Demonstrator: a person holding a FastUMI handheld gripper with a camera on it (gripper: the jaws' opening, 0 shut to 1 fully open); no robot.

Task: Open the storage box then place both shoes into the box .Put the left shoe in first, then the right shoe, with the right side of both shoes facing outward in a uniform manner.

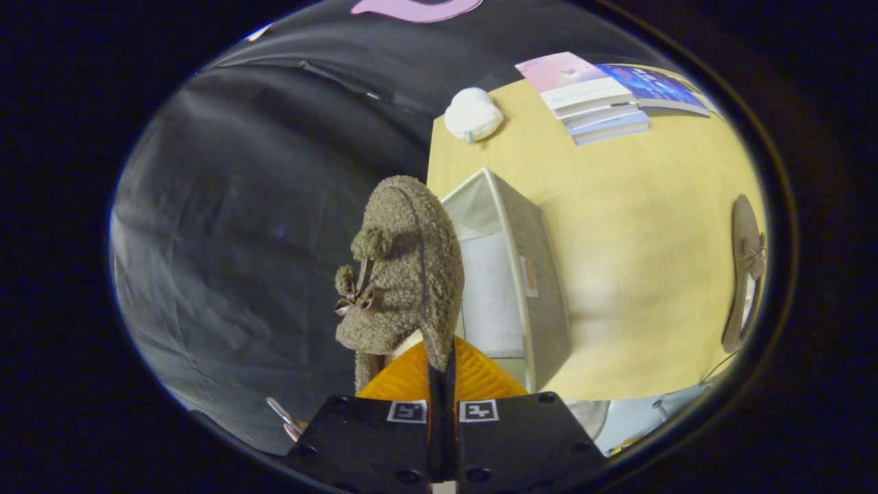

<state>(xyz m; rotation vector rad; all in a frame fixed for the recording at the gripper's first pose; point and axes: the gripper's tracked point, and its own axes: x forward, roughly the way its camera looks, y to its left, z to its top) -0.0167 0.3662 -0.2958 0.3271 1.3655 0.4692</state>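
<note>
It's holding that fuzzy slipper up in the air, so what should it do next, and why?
Probably carry the fuzzy slipper across over the open storage box and lower it in. The fingers are shut on the slipper, the box stands open just beside it, and the other slipper waits on the table.

Shoe (405, 267) pinched in the claw (441, 374), both fingers closed on its edge: nubbly bouclé fleece, matt, with two pompoms of the same pile and a small satiny ribbon bow. Storage box (542, 274): woven fabric walls, matt, coarse; paler smooth cloth lining inside. Table (638, 261): smooth wood-look laminate with a soft sheen. Second shoe (744, 274) on the table: same fuzzy pile. Books (603, 96): glossy paper covers. White bundle (473, 115): soft, crinkled, matt. Claw fingers: ribbed plastic.
</note>
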